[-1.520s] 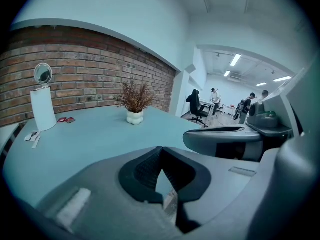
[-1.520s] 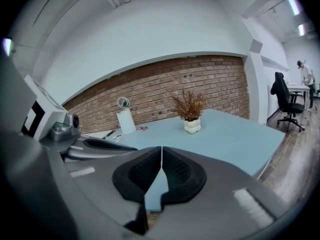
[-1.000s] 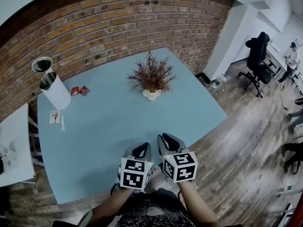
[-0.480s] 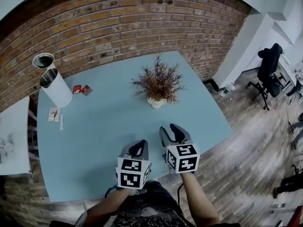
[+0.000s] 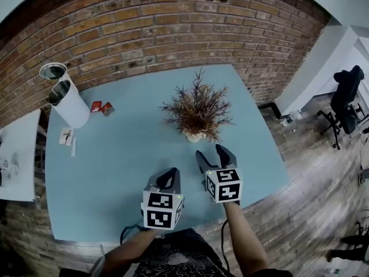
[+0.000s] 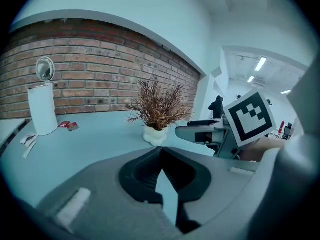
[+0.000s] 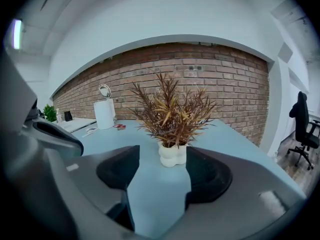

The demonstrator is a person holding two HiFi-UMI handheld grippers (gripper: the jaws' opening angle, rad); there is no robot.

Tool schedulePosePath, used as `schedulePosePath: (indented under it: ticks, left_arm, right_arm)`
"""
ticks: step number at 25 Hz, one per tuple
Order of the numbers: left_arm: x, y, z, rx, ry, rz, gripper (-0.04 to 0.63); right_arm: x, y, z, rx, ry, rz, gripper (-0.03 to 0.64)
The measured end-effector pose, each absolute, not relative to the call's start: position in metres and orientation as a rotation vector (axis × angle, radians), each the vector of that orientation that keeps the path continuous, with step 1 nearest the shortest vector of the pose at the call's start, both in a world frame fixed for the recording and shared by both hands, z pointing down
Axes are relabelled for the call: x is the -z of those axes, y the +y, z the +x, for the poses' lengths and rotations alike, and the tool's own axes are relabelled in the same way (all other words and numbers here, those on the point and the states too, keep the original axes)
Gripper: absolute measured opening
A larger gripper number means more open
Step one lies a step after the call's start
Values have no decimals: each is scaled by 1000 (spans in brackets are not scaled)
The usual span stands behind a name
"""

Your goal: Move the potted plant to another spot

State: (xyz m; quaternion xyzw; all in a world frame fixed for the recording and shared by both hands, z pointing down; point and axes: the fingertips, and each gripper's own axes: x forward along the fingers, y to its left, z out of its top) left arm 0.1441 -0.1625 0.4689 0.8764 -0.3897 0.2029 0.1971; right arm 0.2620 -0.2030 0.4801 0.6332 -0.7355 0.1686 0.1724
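The potted plant (image 5: 197,109), dry brown twigs in a small white lobed pot (image 5: 195,136), stands upright on the light blue table (image 5: 115,166). My right gripper (image 5: 211,151) hovers just short of the pot, open with nothing between its fingers; its jaws have just been opening. In the right gripper view the pot (image 7: 173,155) sits straight ahead, framed by the spread jaws of the right gripper (image 7: 164,151) but apart from them. My left gripper (image 5: 172,172) is further back to the left, its tips together and empty. The left gripper (image 6: 160,150) view shows the plant (image 6: 157,106) ahead and the right gripper (image 6: 200,133) beside it.
A white cylinder (image 5: 70,104) with a round metal thing (image 5: 52,71) behind it stands at the table's far left corner, by red packets (image 5: 101,106) and paper scraps (image 5: 66,137). A brick wall (image 5: 173,22) backs the table. A white table (image 5: 17,160) is at left, an office chair (image 5: 346,94) at right.
Both grippers have moved forward over the table toward the plant, the right one further. The right jaws have spread apart. The left jaws stay together.
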Motion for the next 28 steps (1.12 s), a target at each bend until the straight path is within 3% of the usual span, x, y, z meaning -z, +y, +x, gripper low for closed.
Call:
schedulePosePath:
  ticks: [15,28]
  left_arm:
    - [-481,-192,160,-631,-1210,2379,-7]
    - [-491,-202,143,-695,-1332,2305,-6]
  right_arm:
    - [-538,-276,274,-480,-2124,1688,457]
    - [-579,-311,276,-514,-2106,1671,479]
